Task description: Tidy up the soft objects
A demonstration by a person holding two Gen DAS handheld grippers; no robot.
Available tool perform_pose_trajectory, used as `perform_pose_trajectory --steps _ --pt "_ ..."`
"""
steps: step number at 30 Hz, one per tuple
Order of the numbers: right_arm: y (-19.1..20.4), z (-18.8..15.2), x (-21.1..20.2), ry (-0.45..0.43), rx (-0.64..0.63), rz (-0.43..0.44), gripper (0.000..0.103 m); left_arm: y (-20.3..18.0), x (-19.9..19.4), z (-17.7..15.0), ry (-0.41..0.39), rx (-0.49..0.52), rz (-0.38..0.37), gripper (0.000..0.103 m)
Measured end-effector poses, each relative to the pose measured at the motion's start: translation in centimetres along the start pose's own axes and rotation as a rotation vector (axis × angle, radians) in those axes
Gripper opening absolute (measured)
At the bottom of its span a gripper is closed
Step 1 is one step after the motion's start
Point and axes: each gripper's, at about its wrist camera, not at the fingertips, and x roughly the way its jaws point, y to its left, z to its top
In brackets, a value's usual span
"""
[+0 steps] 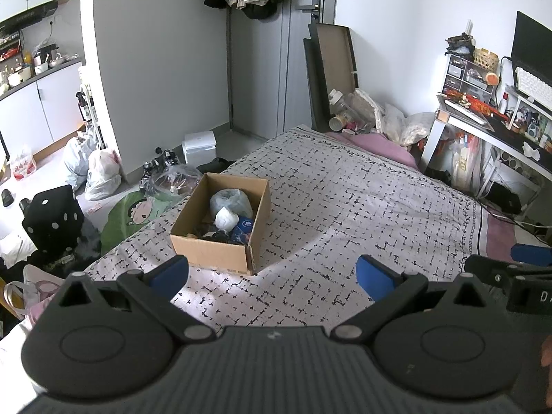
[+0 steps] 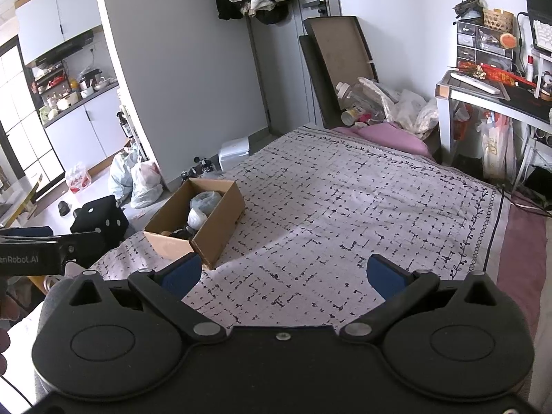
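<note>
An open cardboard box (image 1: pixel 210 252) (image 2: pixel 220 234) sits on the left part of the patterned bedspread (image 1: pixel 345 200) (image 2: pixel 345 200). Inside it lie a grey plastic bag (image 1: pixel 230 200) (image 2: pixel 204 200), a white crumpled bundle (image 1: pixel 226 218) (image 2: pixel 197 218), a blue packet (image 1: pixel 243 227) and dark cloth (image 1: pixel 215 234). My left gripper (image 1: pixel 272 276) hovers open over the near end of the bed, just short of the box, with nothing between its blue pads. My right gripper (image 2: pixel 283 274) is open too, empty, to the right of the box. Each gripper shows at the edge of the other's view.
A pink pillow (image 1: pixel 379 145) and a heap of bags and bottles (image 1: pixel 362 114) lie at the bed's far end. A cluttered desk (image 1: pixel 483 120) stands on the right. On the floor left of the bed are a black dice cushion (image 1: pixel 55 220), plastic bags (image 1: pixel 100 169) and a white box (image 1: pixel 200 146).
</note>
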Motion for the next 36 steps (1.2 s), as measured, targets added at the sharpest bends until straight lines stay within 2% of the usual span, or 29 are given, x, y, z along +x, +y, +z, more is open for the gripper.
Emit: perform_pose_trajectory --steps 36 --pt "0.05 0.12 0.11 0.004 -0.009 0.003 0.103 0.09 0.11 -0.46 0.007 0.001 0.000 0.103"
